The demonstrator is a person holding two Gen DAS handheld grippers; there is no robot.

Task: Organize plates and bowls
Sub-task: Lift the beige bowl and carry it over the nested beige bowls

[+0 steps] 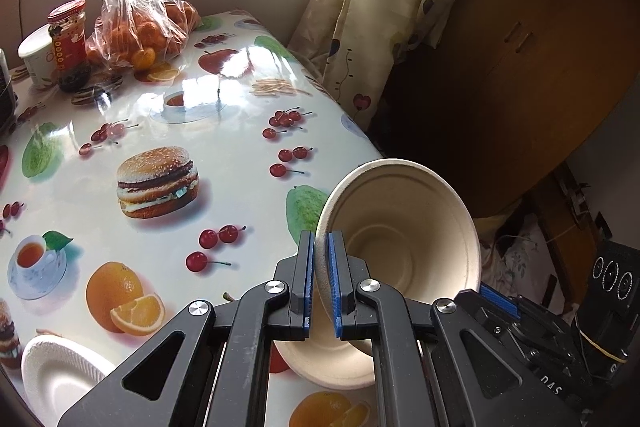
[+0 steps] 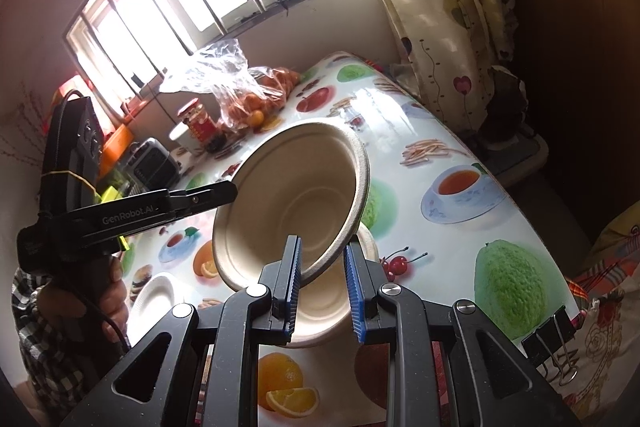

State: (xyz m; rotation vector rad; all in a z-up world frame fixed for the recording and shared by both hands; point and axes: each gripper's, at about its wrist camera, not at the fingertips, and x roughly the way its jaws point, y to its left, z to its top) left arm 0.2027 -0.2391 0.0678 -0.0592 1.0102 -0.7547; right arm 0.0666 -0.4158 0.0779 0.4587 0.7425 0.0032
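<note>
The left gripper [image 1: 320, 281] is clamped on the rim of a beige bowl [image 1: 404, 227], which it holds tipped on edge above the table [image 1: 224, 131], mouth facing the right-hand side. The right gripper [image 2: 322, 289] has the same bowl's opposite rim low between its fingers, and its jaws look closed on that rim as far as they go, so the bowl seems to hang between the two tools. Directly beneath it a second beige bowl [image 2: 332, 311] sits upright on the table, open and empty as far as can be seen. That is the relation that counts: the held bowl lies just above and slightly behind the resting one, so nesting it, in my judgement, calls for levelling it and lowering it straight down. A white plate [image 1: 60, 375] lies apart near the table's front left edge, empty. Further back stand a bag of oranges [image 1: 136, 27], a red-lidded jar [image 1: 70, 39] and a white cup [image 1: 36, 55]
</note>
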